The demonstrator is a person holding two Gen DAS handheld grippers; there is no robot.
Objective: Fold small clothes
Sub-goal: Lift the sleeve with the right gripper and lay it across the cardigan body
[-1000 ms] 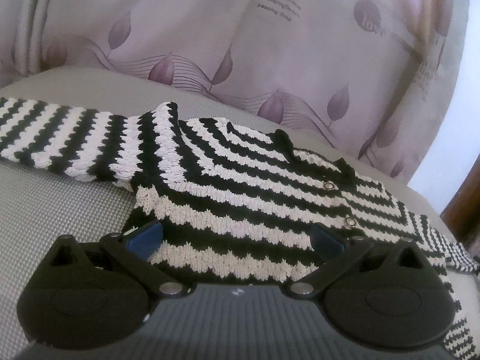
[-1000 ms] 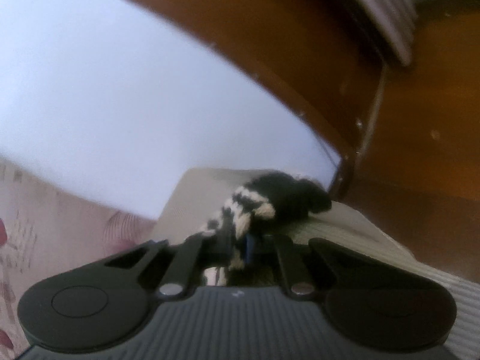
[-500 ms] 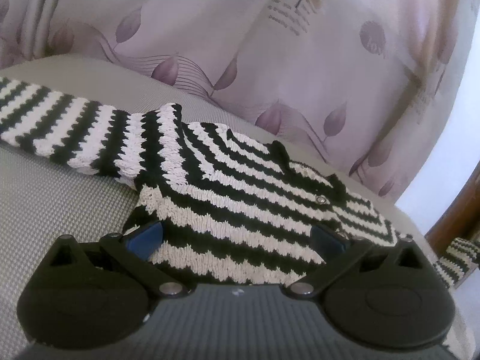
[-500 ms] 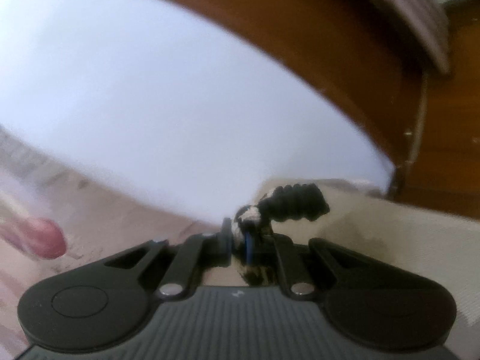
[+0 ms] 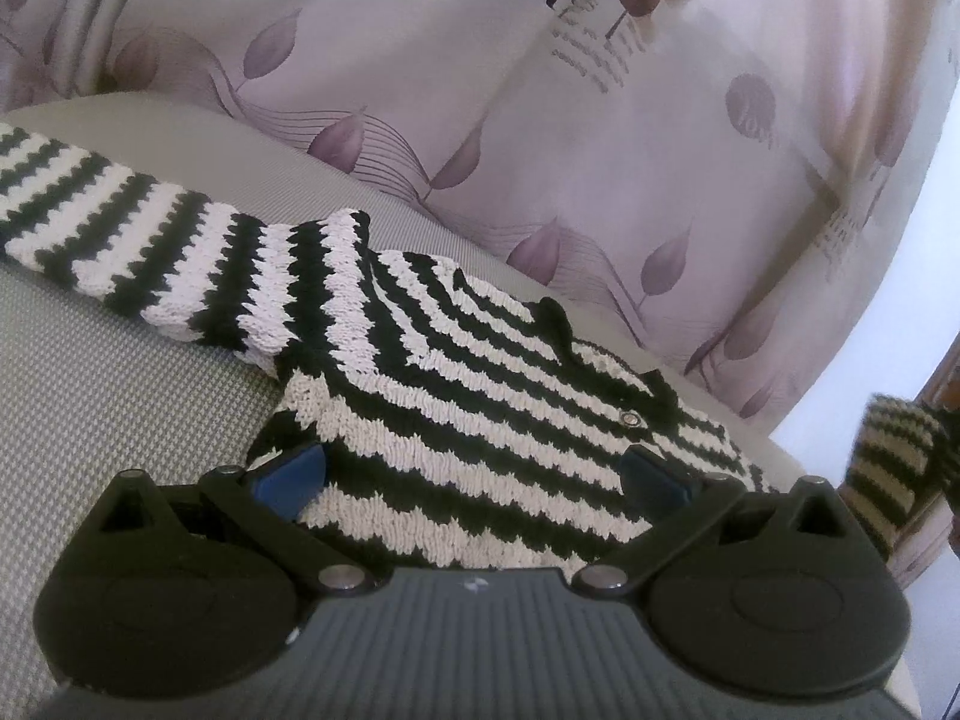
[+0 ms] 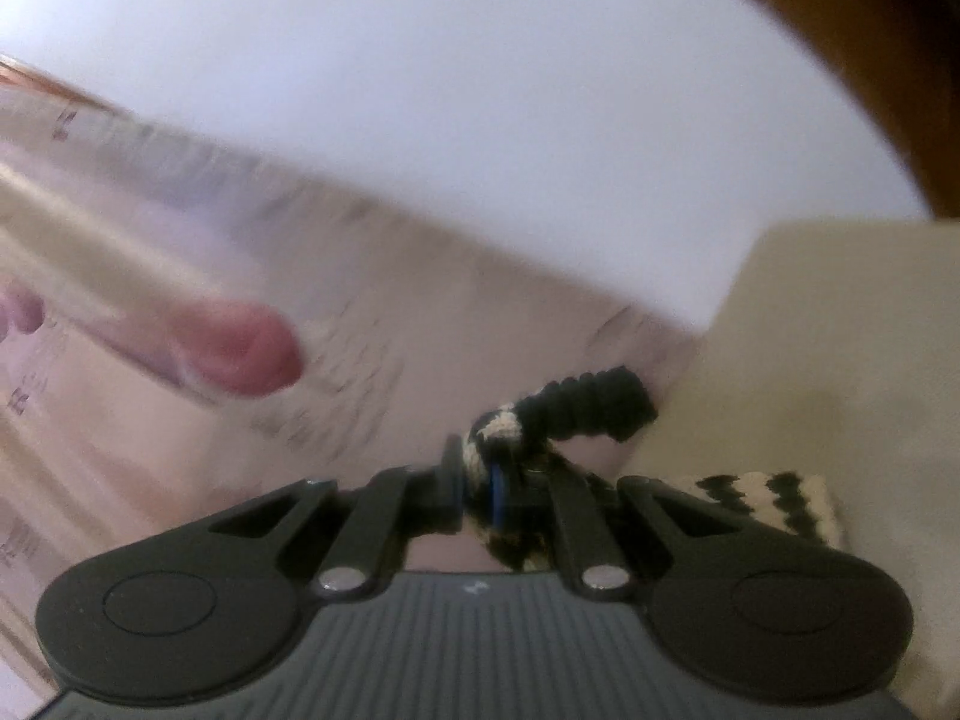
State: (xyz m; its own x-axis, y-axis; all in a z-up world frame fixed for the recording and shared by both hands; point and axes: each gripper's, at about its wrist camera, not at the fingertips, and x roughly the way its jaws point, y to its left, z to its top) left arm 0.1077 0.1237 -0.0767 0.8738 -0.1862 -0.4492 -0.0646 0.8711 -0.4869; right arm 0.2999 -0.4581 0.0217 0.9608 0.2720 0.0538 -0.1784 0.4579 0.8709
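**Right wrist view: sleeve lifted for the fold-over**

Right wrist view shows the right gripper (image 6: pixel 480 483) clenched on the dark cuff of the striped knit cardigan (image 5: pixel 480 420), the sleeve raised off the grey cushion (image 5: pixel 120 420). The cardigan's body lies flat across the cushion, its other sleeve stretched toward the left edge. The left gripper (image 5: pixel 474 474) rests with jaws spread wide over the hem, gripping nothing. To fold well, I'd carry the cuff across the chest, keep the left gripper pressing the hem so the body does not drag, and lay the sleeve flat before letting go. A leaf-patterned curtain (image 5: pixel 600 180) hangs behind.
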